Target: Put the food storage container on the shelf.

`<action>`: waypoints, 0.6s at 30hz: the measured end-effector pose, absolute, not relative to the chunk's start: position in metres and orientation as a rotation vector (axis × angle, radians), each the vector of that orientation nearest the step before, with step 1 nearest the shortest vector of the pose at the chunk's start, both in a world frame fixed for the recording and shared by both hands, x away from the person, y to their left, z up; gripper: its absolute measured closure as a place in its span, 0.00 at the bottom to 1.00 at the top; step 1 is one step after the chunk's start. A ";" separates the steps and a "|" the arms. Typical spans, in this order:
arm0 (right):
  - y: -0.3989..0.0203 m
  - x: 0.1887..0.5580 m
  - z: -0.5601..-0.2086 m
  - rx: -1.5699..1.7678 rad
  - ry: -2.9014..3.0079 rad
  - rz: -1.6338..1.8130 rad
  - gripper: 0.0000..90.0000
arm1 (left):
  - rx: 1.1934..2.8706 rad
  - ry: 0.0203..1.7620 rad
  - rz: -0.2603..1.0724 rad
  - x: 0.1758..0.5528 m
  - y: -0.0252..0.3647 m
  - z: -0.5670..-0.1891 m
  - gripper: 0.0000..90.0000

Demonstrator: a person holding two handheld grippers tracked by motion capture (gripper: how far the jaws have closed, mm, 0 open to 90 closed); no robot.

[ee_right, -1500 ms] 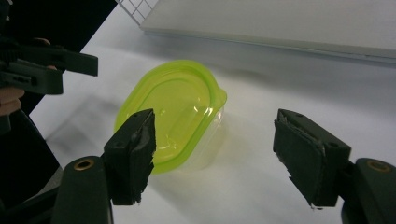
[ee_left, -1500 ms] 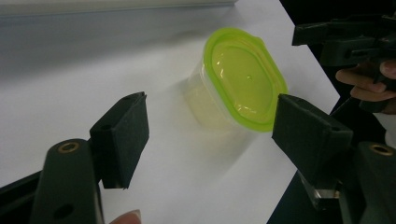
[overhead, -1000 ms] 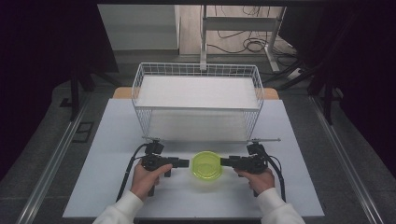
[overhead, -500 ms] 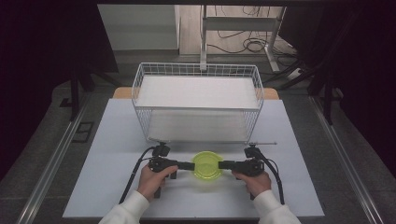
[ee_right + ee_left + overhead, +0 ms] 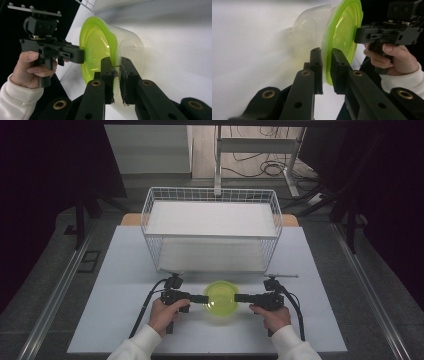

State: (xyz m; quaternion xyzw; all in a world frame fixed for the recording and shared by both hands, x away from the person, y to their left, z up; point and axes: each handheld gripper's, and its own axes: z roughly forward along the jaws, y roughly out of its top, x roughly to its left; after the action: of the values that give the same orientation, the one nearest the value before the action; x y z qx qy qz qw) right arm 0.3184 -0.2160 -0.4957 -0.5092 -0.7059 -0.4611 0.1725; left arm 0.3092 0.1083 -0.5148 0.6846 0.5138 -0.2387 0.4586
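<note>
My left gripper (image 5: pixel 325 71) pinches the green rim of the clear plastic tub (image 5: pixel 221 298) — my right gripper (image 5: pixel 116 75) pinches the rim across from it. The tub sits near the front edge of the white table (image 5: pixel 120 285), with the wire basket (image 5: pixel 212 227) behind it.

— What sits at the frame's centre?
— A white wire basket (image 5: pixel 212 232) on the pale tabletop (image 5: pixel 120 270), with a white sheet (image 5: pixel 210 218) lying flat inside it.
— And beyond it?
— A grey desk frame (image 5: pixel 260 150) at upper centre (cables (image 5: pixel 250 167) coil on the floor beneath), and dark curtains (image 5: pixel 50 165) at both sides.
</note>
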 end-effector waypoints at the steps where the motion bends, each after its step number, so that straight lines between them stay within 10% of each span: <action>1: -0.217 0.318 -0.494 -1.439 -2.003 -1.313 0.90 | 1.687 1.258 -0.588 0.308 0.108 -0.514 0.91; 18: -0.218 0.317 -0.465 -1.347 -2.031 -1.434 0.90 | 1.664 1.170 -0.536 0.301 0.114 -0.478 0.91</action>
State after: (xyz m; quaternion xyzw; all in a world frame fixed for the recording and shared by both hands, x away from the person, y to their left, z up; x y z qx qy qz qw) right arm 0.3170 -0.2184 -0.4654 -0.4705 -0.7094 -0.5010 0.1564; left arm 0.3006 0.1141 -0.4781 0.6867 0.4830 -0.2211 0.4962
